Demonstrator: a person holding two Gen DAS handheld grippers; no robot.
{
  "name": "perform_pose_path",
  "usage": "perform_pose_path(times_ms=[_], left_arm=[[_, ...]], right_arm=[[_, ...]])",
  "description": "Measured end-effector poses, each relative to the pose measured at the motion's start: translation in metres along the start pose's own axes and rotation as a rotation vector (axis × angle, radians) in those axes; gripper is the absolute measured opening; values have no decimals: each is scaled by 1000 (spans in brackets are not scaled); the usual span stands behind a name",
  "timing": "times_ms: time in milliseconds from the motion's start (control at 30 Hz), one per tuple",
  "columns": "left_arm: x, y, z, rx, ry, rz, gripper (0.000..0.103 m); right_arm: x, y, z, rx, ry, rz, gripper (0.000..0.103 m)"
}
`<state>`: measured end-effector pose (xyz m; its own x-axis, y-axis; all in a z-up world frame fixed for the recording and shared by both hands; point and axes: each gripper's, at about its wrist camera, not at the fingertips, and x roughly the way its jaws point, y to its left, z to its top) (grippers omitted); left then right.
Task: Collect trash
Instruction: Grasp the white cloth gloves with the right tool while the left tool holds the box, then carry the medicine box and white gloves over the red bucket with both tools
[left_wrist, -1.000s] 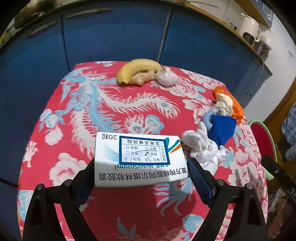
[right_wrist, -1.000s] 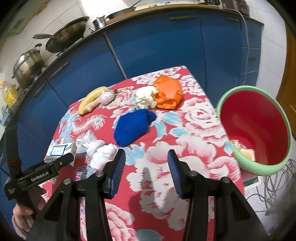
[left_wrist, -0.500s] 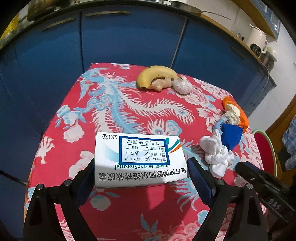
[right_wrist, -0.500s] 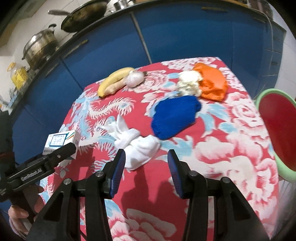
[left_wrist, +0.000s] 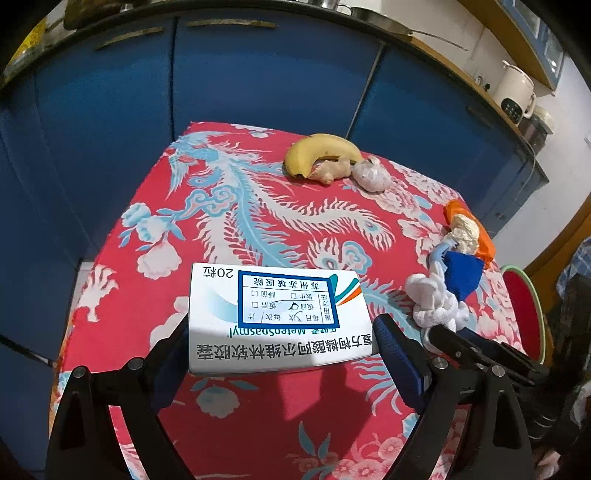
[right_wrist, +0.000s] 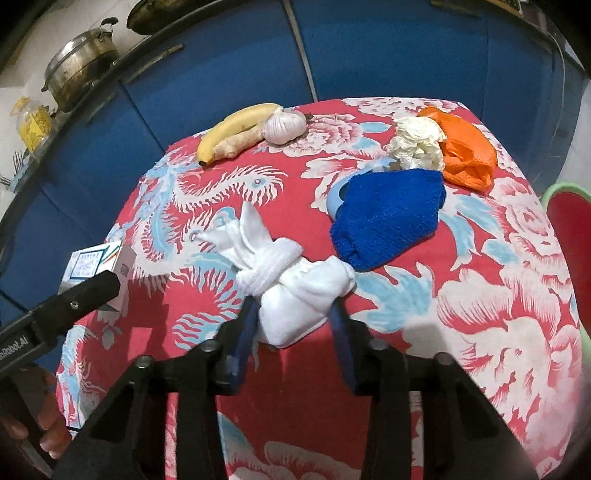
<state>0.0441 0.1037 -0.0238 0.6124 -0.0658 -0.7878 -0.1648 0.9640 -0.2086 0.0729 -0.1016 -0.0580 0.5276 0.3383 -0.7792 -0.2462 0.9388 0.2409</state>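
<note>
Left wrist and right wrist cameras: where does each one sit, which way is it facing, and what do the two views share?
Left wrist: on the left gripper, angled down over the table toward blue cabinets; its fingers hold the medicine box; the right gripper enters lower right.
Right wrist: on the right gripper, angled down over the same table; its jaws are closing around the white sock bundle; the left gripper and a hand show at left.
Shared: box, bundle, banana, blue cloth, red basin.
</note>
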Motion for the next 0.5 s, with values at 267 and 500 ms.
perform_pose_path(times_ms=[267,500], left_arm=[[-2,-11,-2,12,5,-40,93],[-7,-25,-3,36,1,-83,93]], right_arm=[[-15,-6,-4,-2,-33,11,17],[-42,-24,-11,48,-79,7,16]])
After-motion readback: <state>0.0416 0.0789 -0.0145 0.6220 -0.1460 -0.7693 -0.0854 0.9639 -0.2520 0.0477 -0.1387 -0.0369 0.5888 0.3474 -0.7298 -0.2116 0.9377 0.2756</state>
